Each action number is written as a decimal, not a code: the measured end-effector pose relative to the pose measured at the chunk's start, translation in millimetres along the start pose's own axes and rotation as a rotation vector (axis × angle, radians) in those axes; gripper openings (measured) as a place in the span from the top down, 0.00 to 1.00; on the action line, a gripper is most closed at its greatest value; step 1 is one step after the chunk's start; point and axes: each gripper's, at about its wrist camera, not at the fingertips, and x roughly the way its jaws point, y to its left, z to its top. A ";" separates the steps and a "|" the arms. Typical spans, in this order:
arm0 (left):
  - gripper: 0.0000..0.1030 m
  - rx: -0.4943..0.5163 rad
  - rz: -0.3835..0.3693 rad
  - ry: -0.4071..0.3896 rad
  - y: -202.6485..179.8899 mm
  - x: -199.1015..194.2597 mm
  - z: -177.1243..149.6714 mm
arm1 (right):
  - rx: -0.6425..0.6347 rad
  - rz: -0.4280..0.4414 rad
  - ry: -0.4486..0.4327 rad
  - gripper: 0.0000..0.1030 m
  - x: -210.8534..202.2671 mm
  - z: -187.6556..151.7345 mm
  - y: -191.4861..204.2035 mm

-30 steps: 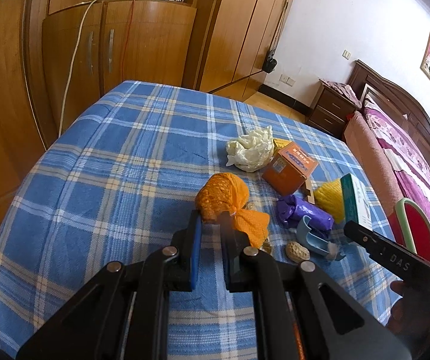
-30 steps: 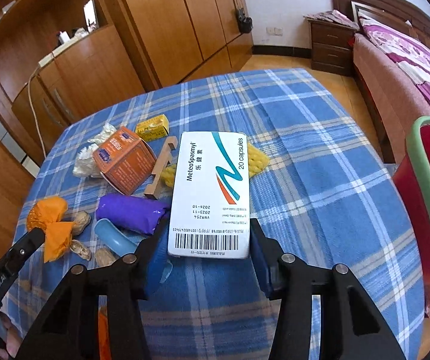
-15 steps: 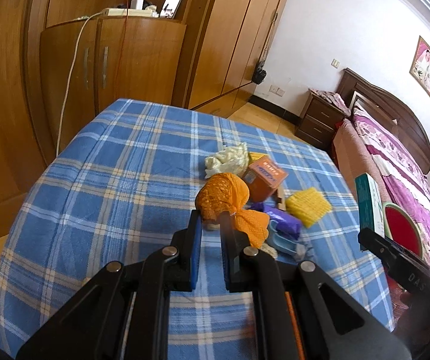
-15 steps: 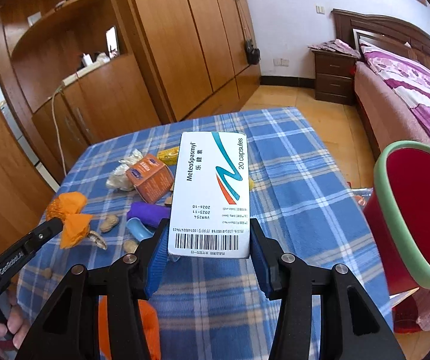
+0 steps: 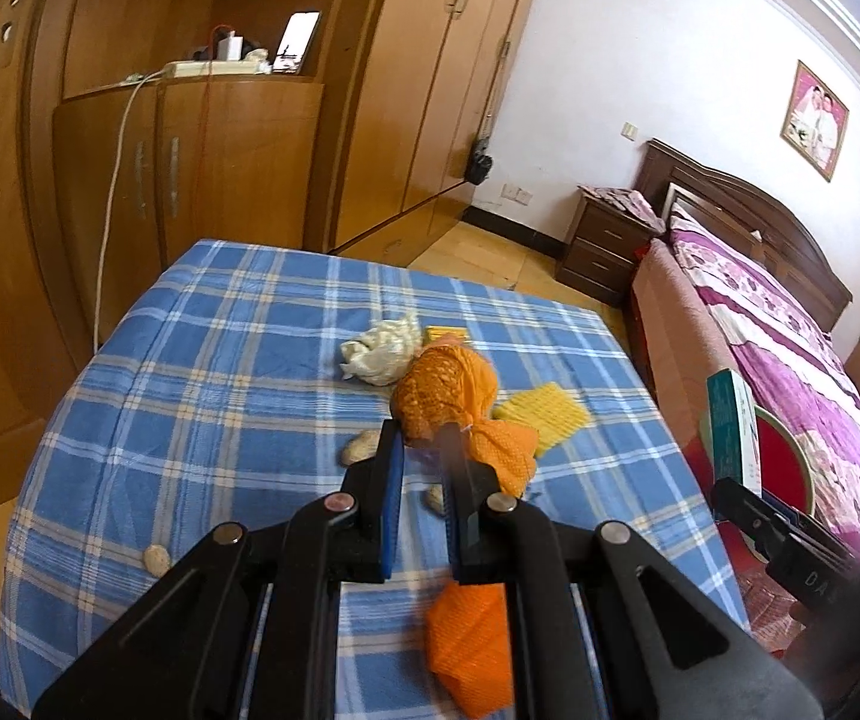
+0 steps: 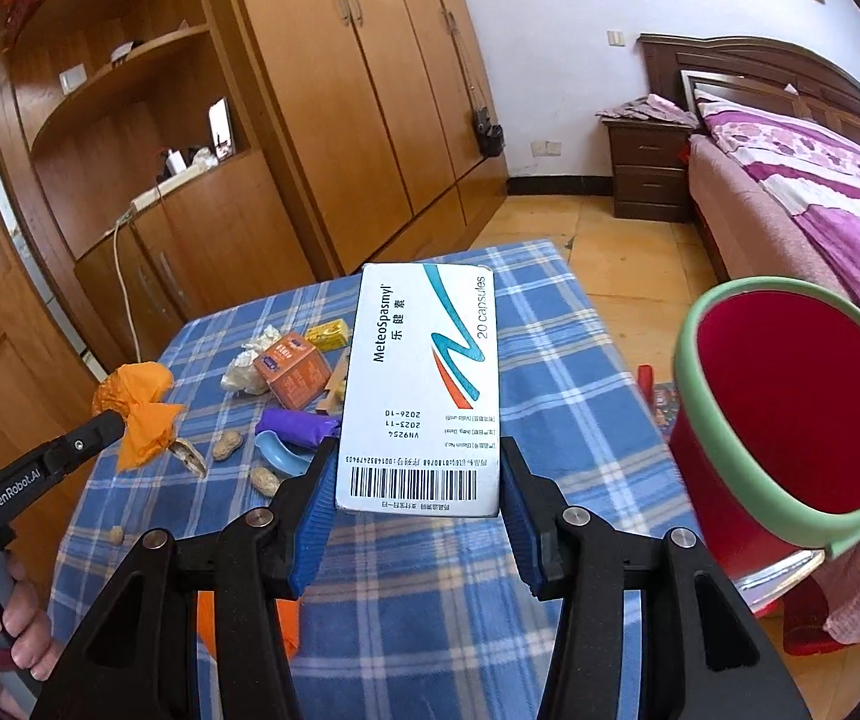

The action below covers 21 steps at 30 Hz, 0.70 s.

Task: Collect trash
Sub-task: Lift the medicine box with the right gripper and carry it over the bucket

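Your left claw [image 5: 424, 450] pinches the orange mesh bag [image 5: 448, 387], your right claw [image 6: 418, 474] the medicine box [image 6: 427, 384]; peanuts [image 6: 227, 444] and wrappers remain on the worktop [image 6: 556, 360], none binned yet.

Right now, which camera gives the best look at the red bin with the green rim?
The right wrist view: the red bin shows its whole open mouth and green rim, beside the table. The left wrist view catches only a sliver of it behind the medicine box.
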 end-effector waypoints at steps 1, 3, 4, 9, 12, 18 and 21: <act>0.89 0.003 -0.003 0.000 -2.6 -1.2 -0.2 | 0.001 -0.004 -0.005 0.50 -3.1 -0.7 -2.1; 0.89 0.014 -0.013 0.002 -10.1 -3.2 -0.2 | 0.003 -0.011 -0.012 0.50 -8.9 -2.5 -6.0; 0.89 0.021 -0.019 0.005 -14.6 -3.1 -0.4 | 0.005 -0.013 -0.016 0.50 -12.4 -3.1 -8.9; 0.89 0.045 -0.043 0.022 -32.1 -3.1 -1.9 | 0.012 -0.029 -0.033 0.50 -26.2 -3.3 -22.6; 0.89 0.060 -0.061 0.033 -44.4 -2.0 -2.0 | 0.021 -0.039 -0.043 0.50 -33.0 -4.0 -31.7; 0.89 0.085 -0.116 0.057 -68.5 -0.7 -2.7 | 0.047 -0.056 -0.060 0.50 -45.8 -2.4 -55.6; 0.89 0.101 -0.131 0.057 -81.2 0.1 -1.3 | 0.057 -0.077 -0.070 0.50 -51.3 0.0 -67.8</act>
